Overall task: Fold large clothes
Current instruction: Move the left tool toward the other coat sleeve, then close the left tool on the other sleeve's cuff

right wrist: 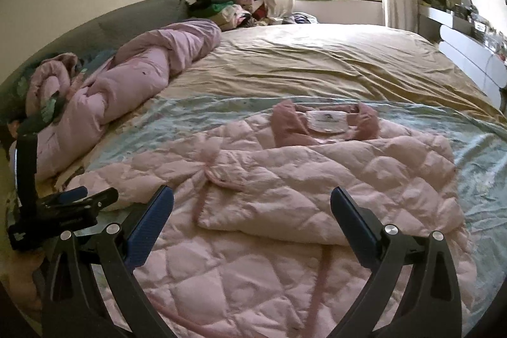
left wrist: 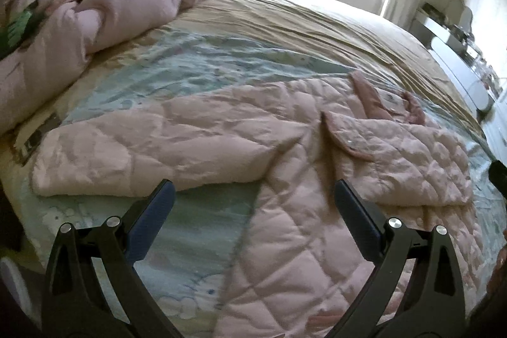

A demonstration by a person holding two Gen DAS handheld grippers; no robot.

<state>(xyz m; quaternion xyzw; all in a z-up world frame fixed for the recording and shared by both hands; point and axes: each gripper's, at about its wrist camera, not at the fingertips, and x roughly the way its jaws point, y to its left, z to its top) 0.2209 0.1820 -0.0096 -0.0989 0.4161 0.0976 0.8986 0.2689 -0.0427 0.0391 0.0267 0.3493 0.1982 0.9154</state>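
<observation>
your left gripper was wide apart, empty | right gripper same, hovering over pink quilted jacket | bed

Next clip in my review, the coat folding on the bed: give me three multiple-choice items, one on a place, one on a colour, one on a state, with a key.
1. Where does the rolled-up pink duvet lie?
A. Along the bed's left side, by the headboard
B. On the windowsill
C. On top of the quilted coat

2. What colour is the quilted coat?
A. Green
B. Pale pink
C. Black

3. How do the right tongs stand?
A. Shut on the collar
B. Shut on a sleeve
C. Open, holding nothing

Key: 1 A, the duvet runs beside the grey headboard, apart from the coat. 2 B, the quilted fabric is pale pink with a darker pink collar. 3 C, the fingers are spread wide above the coat; the left tongs are open too.
</observation>
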